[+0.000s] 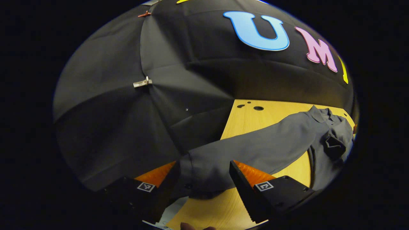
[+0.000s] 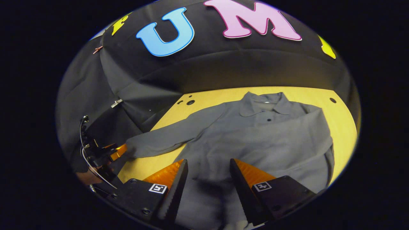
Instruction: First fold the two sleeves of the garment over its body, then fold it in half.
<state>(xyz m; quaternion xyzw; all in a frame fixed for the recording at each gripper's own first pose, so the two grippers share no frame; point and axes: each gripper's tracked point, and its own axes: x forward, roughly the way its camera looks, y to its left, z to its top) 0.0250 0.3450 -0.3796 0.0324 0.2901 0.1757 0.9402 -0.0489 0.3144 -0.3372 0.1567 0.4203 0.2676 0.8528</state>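
A grey long-sleeved shirt (image 2: 268,137) lies flat on the yellow wooden table (image 2: 319,94), collar (image 2: 265,107) at the far side. One sleeve is folded across its body, cuff (image 1: 334,145) resting on the chest. The other sleeve (image 2: 166,139) stretches out straight toward the table's left edge. My left gripper (image 1: 203,182) is open, and that sleeve's cuff (image 1: 199,177) sits between its orange fingers; the right gripper view shows it too, the left gripper (image 2: 116,152) at the sleeve's end. My right gripper (image 2: 207,182) hangs open just above the lower body of the shirt.
The table's left edge (image 1: 228,123) runs close by the cuff, with black cloth dropping beyond it. Small round holes (image 2: 190,102) mark the table's far left corner. A hand (image 2: 84,177) holds the left gripper. Bare wood (image 2: 150,164) lies under the outstretched sleeve.
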